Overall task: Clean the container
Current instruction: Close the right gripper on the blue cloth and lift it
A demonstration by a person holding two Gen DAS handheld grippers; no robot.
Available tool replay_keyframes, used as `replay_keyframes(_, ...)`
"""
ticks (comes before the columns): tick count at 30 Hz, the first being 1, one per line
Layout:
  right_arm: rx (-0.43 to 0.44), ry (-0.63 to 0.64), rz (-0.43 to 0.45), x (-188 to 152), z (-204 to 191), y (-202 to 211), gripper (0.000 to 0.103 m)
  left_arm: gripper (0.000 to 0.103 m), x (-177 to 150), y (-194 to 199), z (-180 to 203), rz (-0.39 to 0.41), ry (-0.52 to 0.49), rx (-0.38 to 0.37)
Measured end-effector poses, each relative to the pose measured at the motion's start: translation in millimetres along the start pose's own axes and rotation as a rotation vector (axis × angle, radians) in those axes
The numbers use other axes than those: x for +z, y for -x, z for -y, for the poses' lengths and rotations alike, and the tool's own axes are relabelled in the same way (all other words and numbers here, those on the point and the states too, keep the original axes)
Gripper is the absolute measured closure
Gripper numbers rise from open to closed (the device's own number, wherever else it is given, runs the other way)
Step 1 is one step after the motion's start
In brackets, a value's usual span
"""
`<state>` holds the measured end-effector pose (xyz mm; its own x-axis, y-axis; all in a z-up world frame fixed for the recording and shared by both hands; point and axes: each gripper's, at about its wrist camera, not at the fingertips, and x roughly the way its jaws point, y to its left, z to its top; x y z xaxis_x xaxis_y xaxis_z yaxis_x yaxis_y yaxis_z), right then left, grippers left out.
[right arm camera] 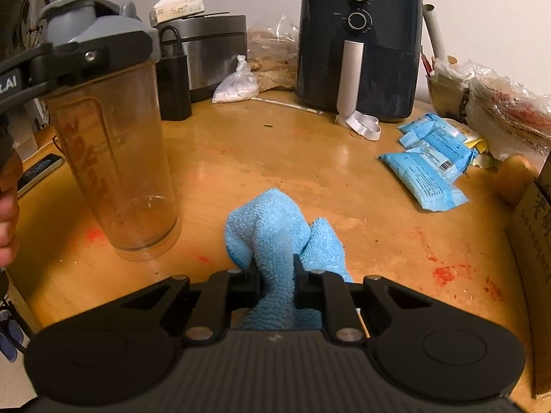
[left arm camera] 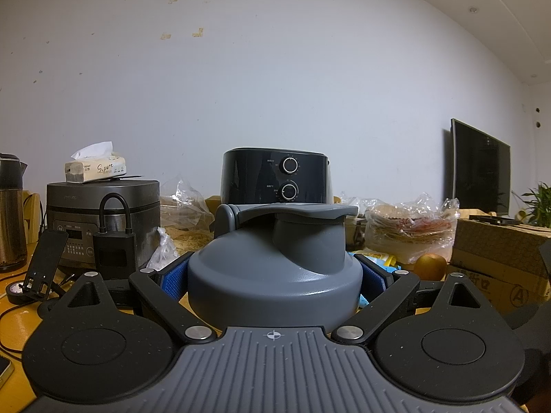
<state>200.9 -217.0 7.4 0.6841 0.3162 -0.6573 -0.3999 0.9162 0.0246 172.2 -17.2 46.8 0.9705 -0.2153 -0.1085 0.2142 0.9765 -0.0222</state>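
Observation:
A clear shaker bottle (right arm camera: pixel 117 158) with red lettering and a grey flip lid (left arm camera: pixel 275 268) stands upright on the wooden table (right arm camera: pixel 275 144). My left gripper (left arm camera: pixel 273 277) is shut on its lid, the blue pads (left arm camera: pixel 170 280) pressing both sides; from the right wrist view it shows as a black bar (right arm camera: pixel 79 58) across the lid. A light blue cloth (right arm camera: pixel 275 234) is bunched up just right of the bottle's base. My right gripper (right arm camera: pixel 275 272) is shut on the cloth, which bulges out ahead of the fingers.
A dark air fryer (right arm camera: pixel 358 48) and a rice cooker (right arm camera: pixel 213 51) stand at the back of the table. Blue snack packets (right arm camera: pixel 430 165), plastic bags (right arm camera: pixel 509 103) and a cardboard box (right arm camera: pixel 537 241) crowd the right side. Red stains (right arm camera: pixel 451 272) mark the wood.

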Motion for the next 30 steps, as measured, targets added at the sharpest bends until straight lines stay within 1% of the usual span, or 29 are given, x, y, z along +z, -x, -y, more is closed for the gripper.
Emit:
replay_keyframes(9,-0.013,-0.035,0.028,-1.8,4.1,7.7,0.095,0.008,-0.1,0.0,0.0,-0.001,0.000,0.000)
replay_keyframes(16,-0.032,-0.061,0.081,-5.5,8.4,13.1,0.094,0.008,0.0,0.0,0.2,-0.002,-0.001,0.000)
replay_keyframes(20,-0.050,-0.054,0.104,-6.3,9.3,16.8,0.094,0.008,0.0,0.1,0.2,-0.001,-0.001,0.000)
replay_keyframes(26,-0.014,-0.064,0.116,-7.8,11.0,21.2,0.094,0.008,-0.1,-0.1,0.5,-0.002,0.000,0.000)
replay_keyframes(30,0.012,-0.070,0.155,-10.4,11.4,26.8,0.094,0.008,0.0,0.0,0.7,-0.003,-0.001,0.000)
